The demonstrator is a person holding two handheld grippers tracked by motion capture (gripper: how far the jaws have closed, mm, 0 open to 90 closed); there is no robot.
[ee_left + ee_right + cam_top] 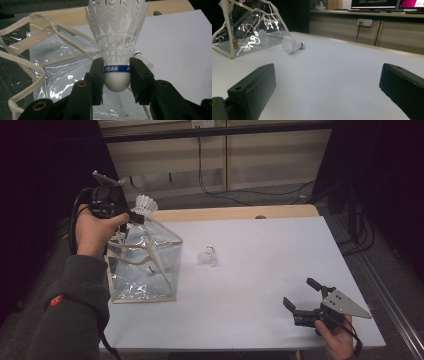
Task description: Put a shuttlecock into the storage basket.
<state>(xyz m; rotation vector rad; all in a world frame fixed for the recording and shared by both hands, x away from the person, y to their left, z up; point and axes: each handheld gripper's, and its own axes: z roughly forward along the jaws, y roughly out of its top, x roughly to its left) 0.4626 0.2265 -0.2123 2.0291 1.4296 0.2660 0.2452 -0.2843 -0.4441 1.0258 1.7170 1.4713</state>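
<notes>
Left gripper [131,215] clamped on shuttlecock [117,37] cork, above clear bag [145,265]. Right gripper [300,301] jaws apart, low over table [260,270]. Second shuttlecock [207,256] beside bag.

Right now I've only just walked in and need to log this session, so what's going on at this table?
A person is loading shuttlecocks into a clear plastic bag with cream trim. The left gripper is shut on a white feathered shuttlecock with a blue band, held above the bag's open top. A second white shuttlecock lies on the white table beside the bag, and another one shows inside it. The right gripper sits open near the table's front edge, holding nothing.
</notes>
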